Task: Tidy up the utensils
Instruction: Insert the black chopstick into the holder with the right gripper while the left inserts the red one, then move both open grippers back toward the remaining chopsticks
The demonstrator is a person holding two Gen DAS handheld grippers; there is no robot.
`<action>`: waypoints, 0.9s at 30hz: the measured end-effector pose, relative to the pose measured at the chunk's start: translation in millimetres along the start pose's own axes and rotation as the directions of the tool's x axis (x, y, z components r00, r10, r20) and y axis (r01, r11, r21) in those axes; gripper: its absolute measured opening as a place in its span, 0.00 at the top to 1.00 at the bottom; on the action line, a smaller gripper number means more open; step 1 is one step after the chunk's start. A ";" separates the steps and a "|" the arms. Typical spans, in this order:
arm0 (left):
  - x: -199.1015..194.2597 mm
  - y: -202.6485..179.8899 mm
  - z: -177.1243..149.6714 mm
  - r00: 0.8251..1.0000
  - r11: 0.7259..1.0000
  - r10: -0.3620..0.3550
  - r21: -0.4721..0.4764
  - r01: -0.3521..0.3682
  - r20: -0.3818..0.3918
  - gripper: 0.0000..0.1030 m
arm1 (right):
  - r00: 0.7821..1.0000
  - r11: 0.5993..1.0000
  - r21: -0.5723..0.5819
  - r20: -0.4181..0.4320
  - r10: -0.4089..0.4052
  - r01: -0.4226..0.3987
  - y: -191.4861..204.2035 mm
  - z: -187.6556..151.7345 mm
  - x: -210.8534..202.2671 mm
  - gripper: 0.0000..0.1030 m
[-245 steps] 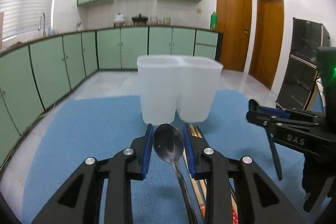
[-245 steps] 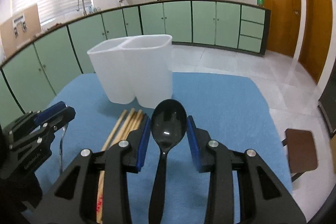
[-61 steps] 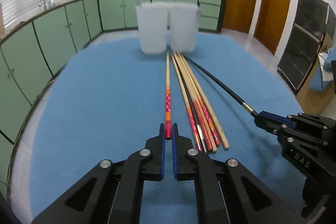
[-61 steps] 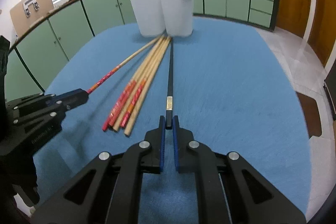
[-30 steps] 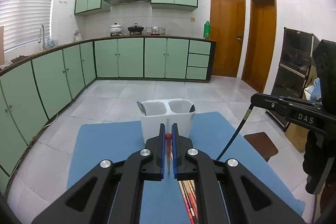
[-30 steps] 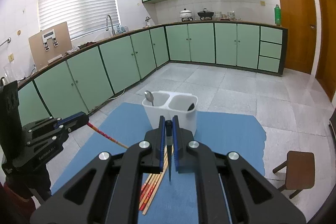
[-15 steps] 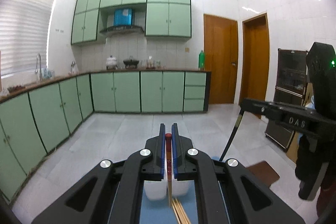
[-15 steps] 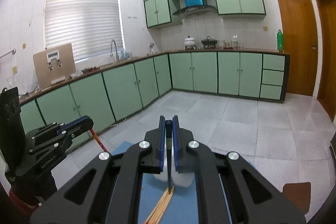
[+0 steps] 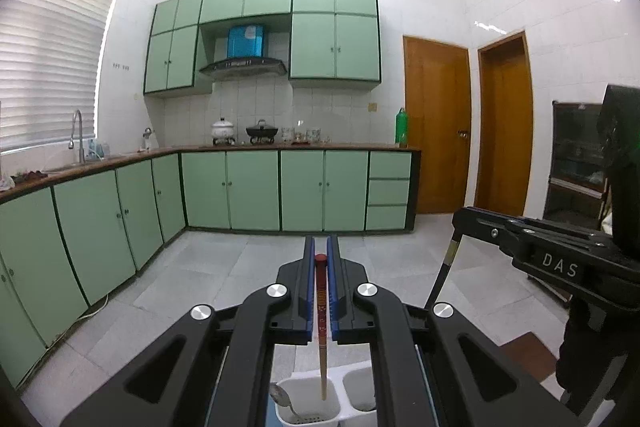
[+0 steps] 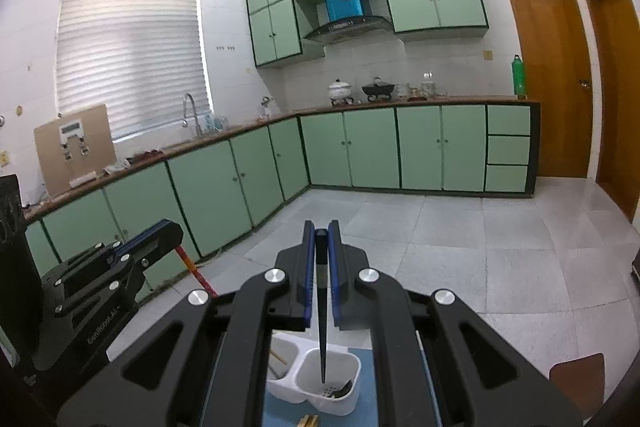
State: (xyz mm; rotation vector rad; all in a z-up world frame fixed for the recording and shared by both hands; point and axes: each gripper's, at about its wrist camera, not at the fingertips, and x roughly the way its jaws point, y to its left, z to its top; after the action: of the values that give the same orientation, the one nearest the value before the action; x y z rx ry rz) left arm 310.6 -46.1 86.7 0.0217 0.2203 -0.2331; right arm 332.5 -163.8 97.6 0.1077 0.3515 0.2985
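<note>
From the left wrist, the left gripper (image 9: 321, 291) is squeezed tight on a chopstick (image 9: 321, 311). The stick is thin and wooden, with a red painted top and a plain pale tip. It hangs straight down. Its tip is over the left cup of a white holder (image 9: 326, 403) far below. That holder is smooth plastic with two cups side by side. A shiny metal spoon (image 9: 280, 399) already sits in the left cup. Off to the side, the right gripper (image 9: 520, 239) shows, pinching a dark stick that slants down.

From the right wrist, the right gripper (image 10: 321, 279) is clamped on a black chopstick (image 10: 321, 327). It looks smooth and gets thinner toward the point. The point hangs over the right cup of the holder (image 10: 312, 375), where a dark spoon (image 10: 345, 389) lies. A pale stick tip shows in the other cup. More wooden sticks (image 10: 308, 420) peek out on the blue mat (image 10: 280, 413) at the bottom.

I think this step is dropping the two sticks in. Next, each tip should go down inside its cup before the grippers let go. The sticks are long and skinny, so they must stay straight or they could miss.
</note>
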 end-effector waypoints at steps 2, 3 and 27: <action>14.0 1.5 -9.6 0.999 1.000 0.003 0.000 -0.003 -0.031 0.95 | 1.000 1.000 0.001 -0.029 -0.005 0.005 -1.0 -10.3 12.6 0.94; 20.1 2.1 -14.8 0.999 1.000 0.001 -0.002 -0.002 -0.049 0.95 | 0.999 1.000 0.000 -0.042 -0.006 0.006 -1.8 -14.5 17.6 0.94; -43.7 16.9 -63.8 0.989 0.996 0.011 -0.084 -0.024 -0.149 0.45 | 0.995 0.996 0.001 -0.043 -0.090 0.090 4.2 -93.1 -71.2 0.19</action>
State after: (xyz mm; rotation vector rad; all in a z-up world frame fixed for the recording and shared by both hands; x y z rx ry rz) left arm 259.4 -16.7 33.9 -0.0441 0.3784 -0.2043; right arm 234.6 -176.7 34.4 0.0877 0.3982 0.2112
